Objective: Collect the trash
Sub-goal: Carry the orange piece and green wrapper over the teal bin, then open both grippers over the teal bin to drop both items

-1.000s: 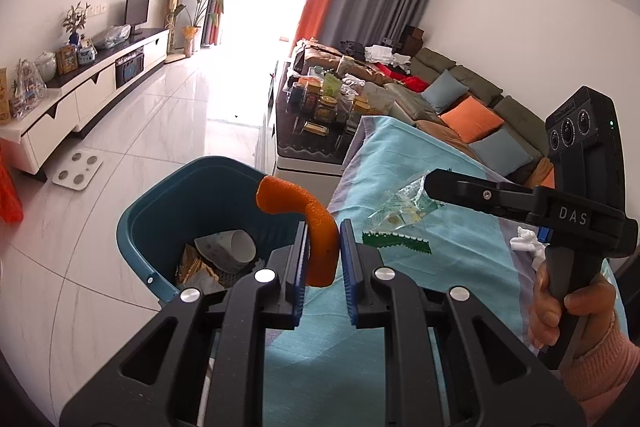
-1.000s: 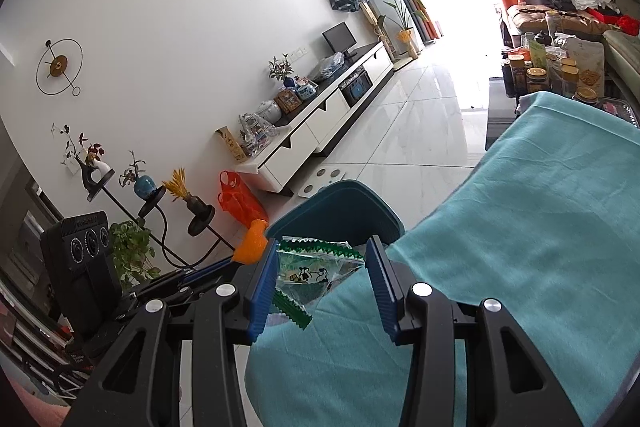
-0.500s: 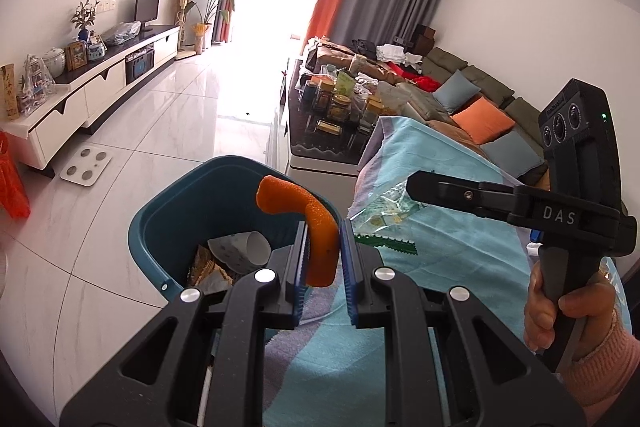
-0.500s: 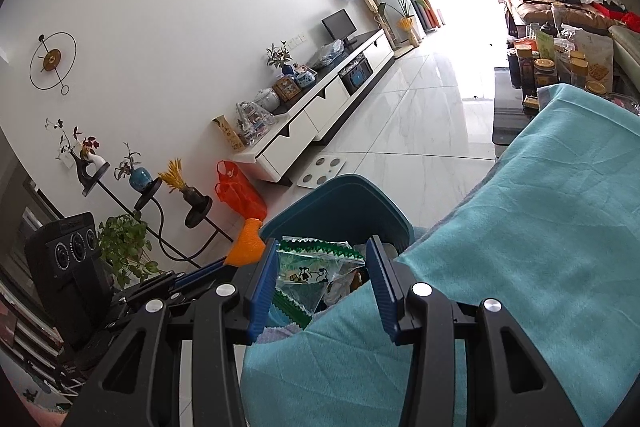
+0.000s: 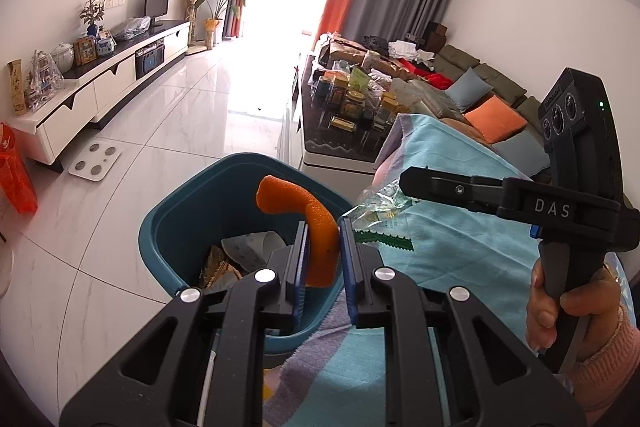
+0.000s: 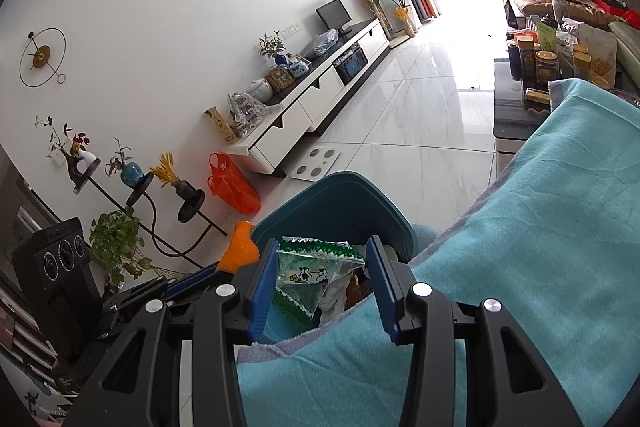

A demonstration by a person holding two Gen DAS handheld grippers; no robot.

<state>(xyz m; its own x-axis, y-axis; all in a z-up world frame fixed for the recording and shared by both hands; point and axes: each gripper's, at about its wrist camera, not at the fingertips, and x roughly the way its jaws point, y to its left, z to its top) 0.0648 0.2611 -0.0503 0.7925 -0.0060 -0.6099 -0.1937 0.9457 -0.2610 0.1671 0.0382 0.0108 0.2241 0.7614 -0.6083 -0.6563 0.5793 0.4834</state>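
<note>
Left wrist view shows what the other lacks: the right gripper [image 5: 404, 183] seen from the side, the hand [image 5: 568, 303] on its grip, and a sofa [image 5: 492, 99] behind a cluttered low table [image 5: 340, 143]. It also looks down into the teal bin [image 5: 168, 227], where a white cup [image 5: 248, 247] and crumpled paper lie at the bottom. Right wrist view alone shows the wall clock [image 6: 42, 55], the plant stand [image 6: 136, 187] and an orange bag [image 6: 232, 187] on the floor by the TV cabinet [image 6: 320, 99].

The left gripper [image 5: 323, 259] pinches an orange peel [image 5: 316, 231] between its blue pads; the peel stands up from the jaws, its curled top over the bin's opening. In the right wrist view the peel's tip [image 6: 239, 247] shows just left of the right gripper's left pad, beside the bin's rim [image 6: 344, 179].

The right gripper [image 6: 322, 279] has its jaws spread fairly wide, with a clear green-edged wrapper [image 6: 312, 275] between them, pressed against the left pad; whether the right pad touches it I cannot tell. The wrapper hangs at the bin's near edge, just where the teal cloth [image 6: 540, 247] ends. From the left wrist view, the wrapper [image 5: 376, 211] hangs below the right gripper's tip, above the cloth [image 5: 452, 235] edge beside the bin.
</note>
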